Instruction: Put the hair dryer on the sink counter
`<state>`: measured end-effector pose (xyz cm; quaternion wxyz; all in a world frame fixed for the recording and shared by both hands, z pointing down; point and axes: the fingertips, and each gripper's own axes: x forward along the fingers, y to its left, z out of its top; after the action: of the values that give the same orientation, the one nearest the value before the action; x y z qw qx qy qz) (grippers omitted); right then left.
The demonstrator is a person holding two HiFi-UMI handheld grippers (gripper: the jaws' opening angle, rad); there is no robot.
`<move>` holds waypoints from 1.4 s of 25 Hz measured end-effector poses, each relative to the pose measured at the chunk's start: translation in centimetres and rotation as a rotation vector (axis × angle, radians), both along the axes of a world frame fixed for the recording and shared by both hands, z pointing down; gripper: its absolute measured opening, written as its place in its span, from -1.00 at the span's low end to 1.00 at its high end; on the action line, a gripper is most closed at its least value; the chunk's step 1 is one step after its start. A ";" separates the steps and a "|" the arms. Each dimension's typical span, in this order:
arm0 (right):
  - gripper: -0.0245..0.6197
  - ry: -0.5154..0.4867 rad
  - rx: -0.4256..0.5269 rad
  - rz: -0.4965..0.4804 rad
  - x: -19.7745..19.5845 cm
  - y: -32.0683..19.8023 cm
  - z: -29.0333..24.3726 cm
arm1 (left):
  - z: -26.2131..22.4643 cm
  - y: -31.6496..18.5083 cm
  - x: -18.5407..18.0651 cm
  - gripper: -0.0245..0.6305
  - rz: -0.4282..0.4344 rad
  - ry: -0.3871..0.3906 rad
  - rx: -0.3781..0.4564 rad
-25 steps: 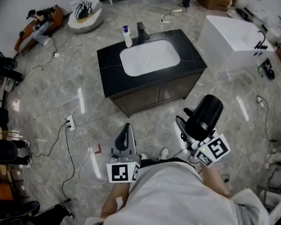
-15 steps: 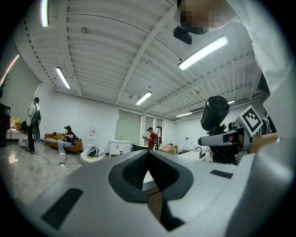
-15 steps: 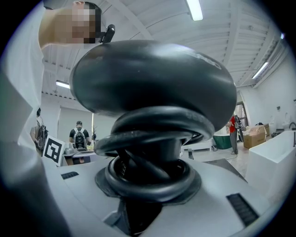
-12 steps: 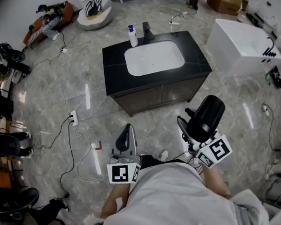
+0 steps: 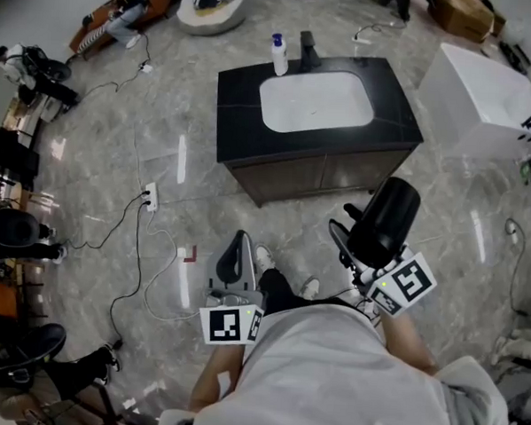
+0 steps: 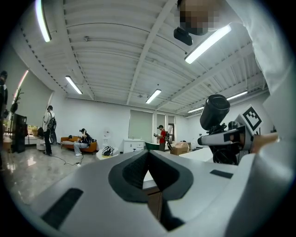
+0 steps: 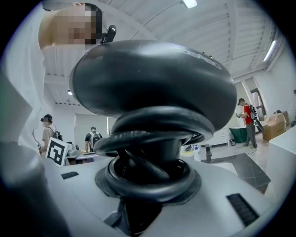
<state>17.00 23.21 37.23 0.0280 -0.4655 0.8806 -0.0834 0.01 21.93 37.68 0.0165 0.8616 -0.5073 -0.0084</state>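
The black hair dryer (image 5: 387,219) is clamped in my right gripper (image 5: 359,252), whose jaws are closed on its handle, where the cord (image 7: 155,132) is wound in loops. In the right gripper view the hair dryer's rounded barrel (image 7: 152,88) stands above the jaws of the right gripper (image 7: 148,196) and fills most of the frame. In the head view the hair dryer is held off the floor (image 5: 162,148), in front of the sink counter (image 5: 239,117) and well apart from it, not touching it. My left gripper (image 5: 238,250) is beside it, to the left, and carries nothing; in the left gripper view the tips of the left gripper (image 6: 149,155) meet, with only a narrow slit behind them, and the hair dryer (image 6: 215,110) shows at the right edge in the other gripper. The sink counter is a black top around a white basin (image 5: 316,101), set on a dark cabinet (image 5: 325,172). A white bottle (image 5: 280,55) with a blue cap and a black faucet (image 5: 308,49) stand side by side at the far rim of the basin. A white tub (image 5: 485,94) stands to the right of the cabinet. A power strip (image 5: 149,197) with trailing cables lies on the floor to the left. My white sleeves (image 5: 328,370) fill the lower part of the head view.
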 end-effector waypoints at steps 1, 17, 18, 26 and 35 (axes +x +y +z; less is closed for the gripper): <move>-0.40 0.002 -0.002 -0.007 -0.1 -0.1 0.1 | 0.0 0.0 0.1 -0.92 -0.001 -0.001 0.000; -0.40 0.027 -0.021 -0.005 -0.2 -3.1 0.8 | 1.0 -3.8 0.6 -0.92 0.016 0.026 -0.006; -0.40 0.032 -0.021 -0.004 -0.2 -3.4 0.8 | 1.0 -4.3 0.6 -0.92 0.017 0.030 -0.005; -0.40 0.040 -0.028 -0.001 -1.4 -7.7 0.8 | 1.1 -8.9 -0.5 -0.92 0.021 0.043 -0.002; -0.40 0.043 -0.032 0.010 -3.3 -13.7 0.3 | 0.5 -15.8 -2.2 -0.92 0.039 0.060 0.001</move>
<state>13.69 9.46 37.49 0.0022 -0.4720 0.8772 -0.0873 -2.15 6.10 38.15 0.0314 0.8706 -0.4897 -0.0344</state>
